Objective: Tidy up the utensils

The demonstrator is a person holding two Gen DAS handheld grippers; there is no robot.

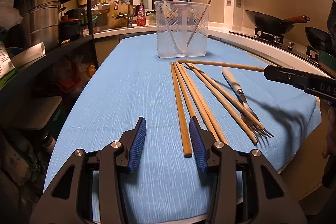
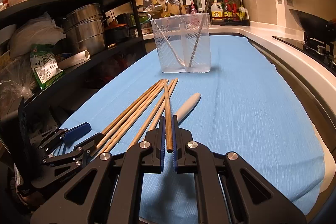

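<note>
Blue cloth (image 2: 252, 98), right gripper (image 2: 168, 119) – clamping chopstick (image 2: 167, 110)

- The left wrist view sits just behind the left hand-held gripper (image 1: 168, 142), low over the blue-clothed bench (image 1: 130, 89), looking forward and slightly down along its fingers.
- The right wrist view sits likewise behind the right hand-held gripper (image 2: 168, 140), close over the same bench, facing the same way.
- Both share the clear utensil holder (image 1: 182, 28) ahead, the loose chopsticks (image 1: 181, 106) and the far kitchen wall.
- Each view catches the other hand-held gripper at its edge.
</note>
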